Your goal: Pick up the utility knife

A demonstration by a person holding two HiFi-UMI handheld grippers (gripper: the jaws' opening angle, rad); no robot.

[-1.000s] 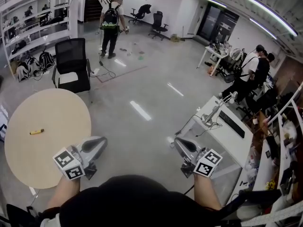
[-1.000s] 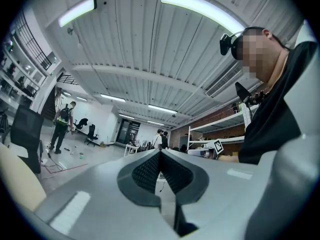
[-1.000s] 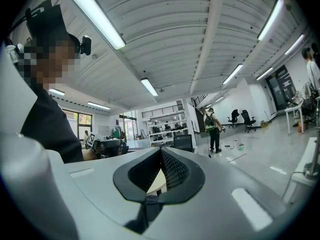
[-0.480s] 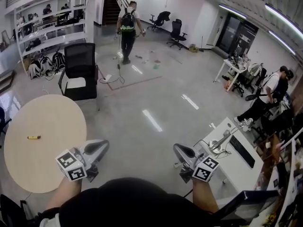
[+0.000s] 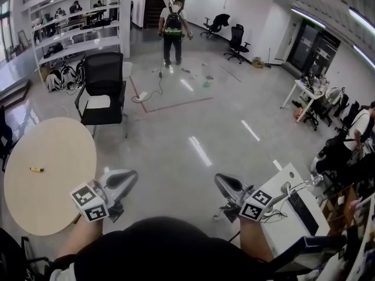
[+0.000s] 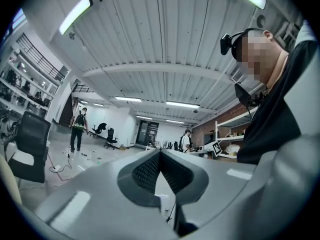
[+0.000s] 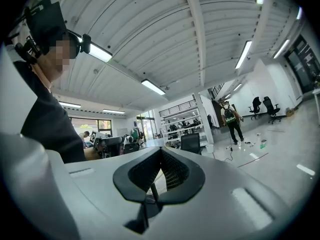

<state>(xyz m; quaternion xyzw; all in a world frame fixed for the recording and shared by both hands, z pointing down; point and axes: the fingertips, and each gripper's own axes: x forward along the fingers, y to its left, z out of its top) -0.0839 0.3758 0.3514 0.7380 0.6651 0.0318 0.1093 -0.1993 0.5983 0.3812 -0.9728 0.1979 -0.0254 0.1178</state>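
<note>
Both grippers are clenched on nothing: the left gripper (image 5: 128,177) and the right gripper (image 5: 221,182) each have their jaws pressed together, held low over the floor. One utility knife (image 5: 37,170) lies flat on the one round table (image 5: 55,151), toward its left side and well apart from the left gripper. Its long axis runs roughly left to right in the head view, though it is too small to tell which end leads. One black chair (image 5: 104,85) stands just beyond the table.
</note>
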